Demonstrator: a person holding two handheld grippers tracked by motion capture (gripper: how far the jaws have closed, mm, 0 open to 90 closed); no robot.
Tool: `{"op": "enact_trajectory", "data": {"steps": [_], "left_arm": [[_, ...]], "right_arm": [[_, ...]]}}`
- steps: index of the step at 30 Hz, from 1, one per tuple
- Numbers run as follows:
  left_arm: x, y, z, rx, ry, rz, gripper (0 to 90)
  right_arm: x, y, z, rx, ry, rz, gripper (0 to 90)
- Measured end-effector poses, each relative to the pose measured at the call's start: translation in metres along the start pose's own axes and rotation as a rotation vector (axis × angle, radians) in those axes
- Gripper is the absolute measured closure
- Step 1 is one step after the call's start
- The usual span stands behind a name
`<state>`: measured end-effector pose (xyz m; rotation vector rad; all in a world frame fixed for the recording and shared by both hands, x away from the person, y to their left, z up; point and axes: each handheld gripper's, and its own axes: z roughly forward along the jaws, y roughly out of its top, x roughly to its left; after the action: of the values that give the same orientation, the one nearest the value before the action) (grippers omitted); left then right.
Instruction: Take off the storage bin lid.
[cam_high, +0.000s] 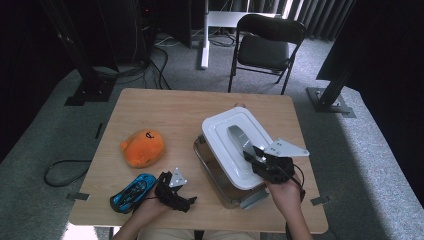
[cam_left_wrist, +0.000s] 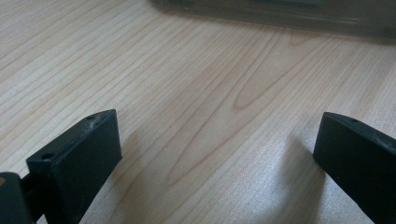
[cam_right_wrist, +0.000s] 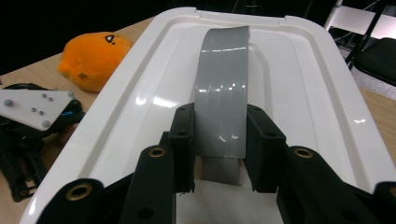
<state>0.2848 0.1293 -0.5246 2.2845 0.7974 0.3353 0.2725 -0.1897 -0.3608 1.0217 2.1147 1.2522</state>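
High view: the right hand-held gripper (cam_high: 256, 156) is clamping the grey handle (cam_high: 239, 138) of a white lid (cam_high: 220, 131) sitting askew on a clear bin (cam_high: 216, 172); the left hand-held gripper (cam_high: 172, 192) is resting on the wooden surface (cam_high: 165, 107) beside a blue toy car (cam_high: 131, 192) and near an orange plush (cam_high: 143, 147). Left gripper view: its jaws are standing wide apart, holding nothing, over bare wood. Right gripper view: both jaws are pressing against the handle's sides above the lid.

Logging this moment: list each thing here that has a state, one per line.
Lid: lifted askew over the box, held by its grey handle.
Box: open at its near side.
Right gripper: shut on the handle.
Left gripper: open, low over the table.
Folding chair: unfolded.
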Motion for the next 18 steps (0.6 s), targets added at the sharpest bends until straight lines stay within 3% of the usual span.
{"op": "enact_trajectory", "data": {"steps": [18], "left_arm": [[0.000,0.000,0.000,-0.002,0.001,-0.001,1.5]], "right_arm": [[-0.034,0.003,-0.005,-0.032,-0.088,0.033,67.4]]}}
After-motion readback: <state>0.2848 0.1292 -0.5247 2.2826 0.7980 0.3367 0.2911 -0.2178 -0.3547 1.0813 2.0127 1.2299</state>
